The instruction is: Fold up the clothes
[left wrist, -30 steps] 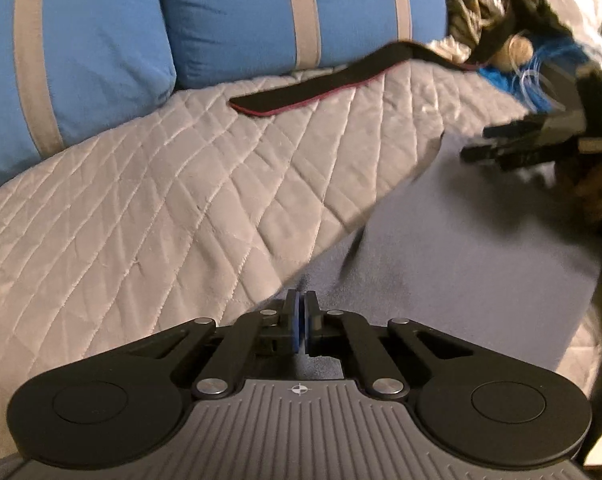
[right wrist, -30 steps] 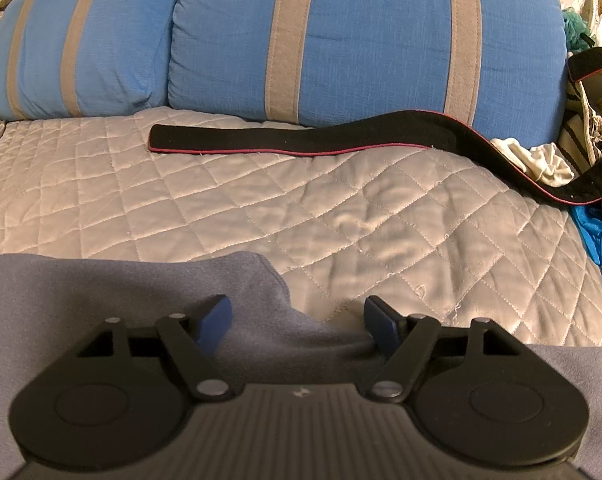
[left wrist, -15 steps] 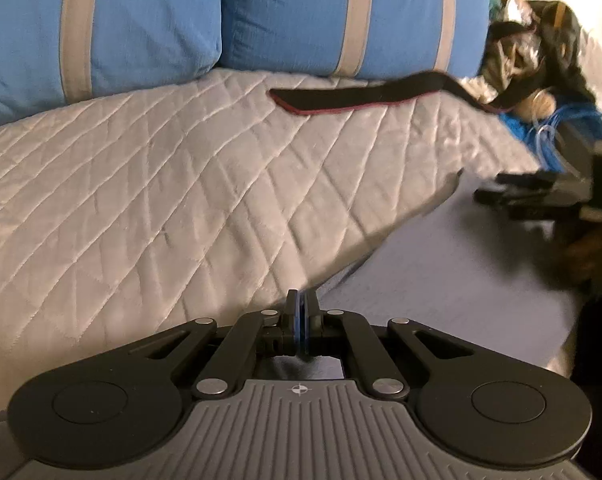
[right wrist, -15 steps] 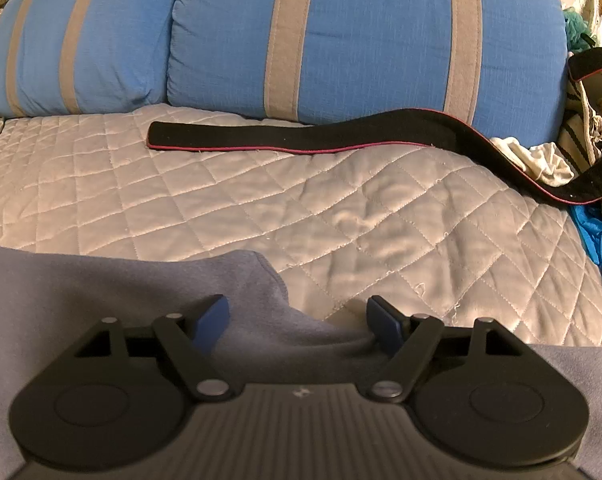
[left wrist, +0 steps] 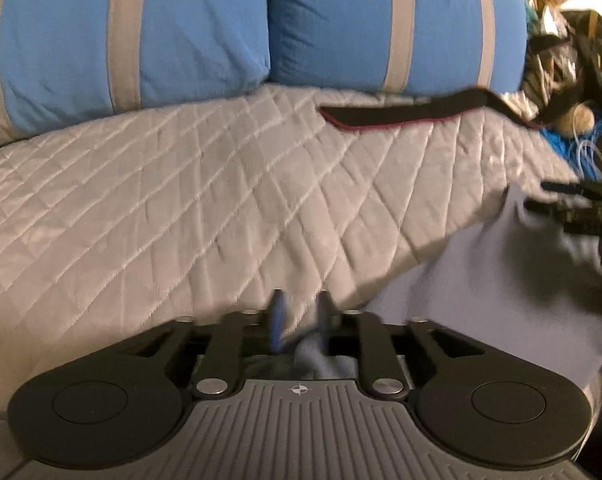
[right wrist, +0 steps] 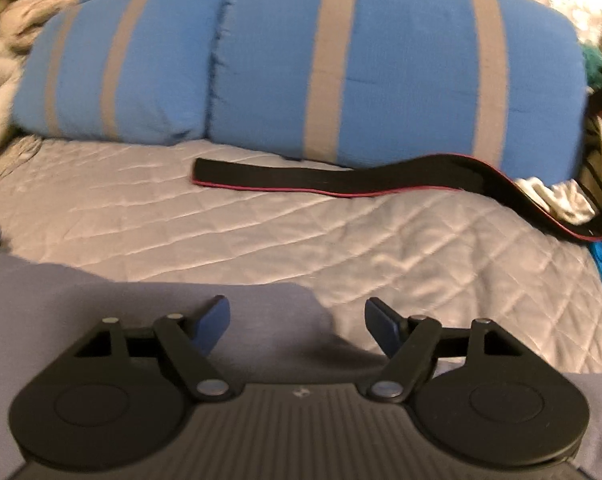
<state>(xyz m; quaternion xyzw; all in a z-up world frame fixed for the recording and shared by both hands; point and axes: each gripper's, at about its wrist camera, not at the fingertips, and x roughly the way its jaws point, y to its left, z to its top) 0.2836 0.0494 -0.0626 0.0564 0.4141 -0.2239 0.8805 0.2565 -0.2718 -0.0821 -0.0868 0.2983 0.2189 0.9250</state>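
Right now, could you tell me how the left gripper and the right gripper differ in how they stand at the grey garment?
The left gripper has a narrow gap and its jaws are opening, with a bunched corner of the grey garment still between them; the right gripper stands wide open with nothing pinched. The left gripper sits at the garment's edge by the quilted cover; the right gripper hovers over flat cloth. Both have blue pads and point toward the blue pillows.

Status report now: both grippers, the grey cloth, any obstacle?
Left gripper opening, grey cloth between fingers. Right gripper open over cloth. Black strap lies apart.
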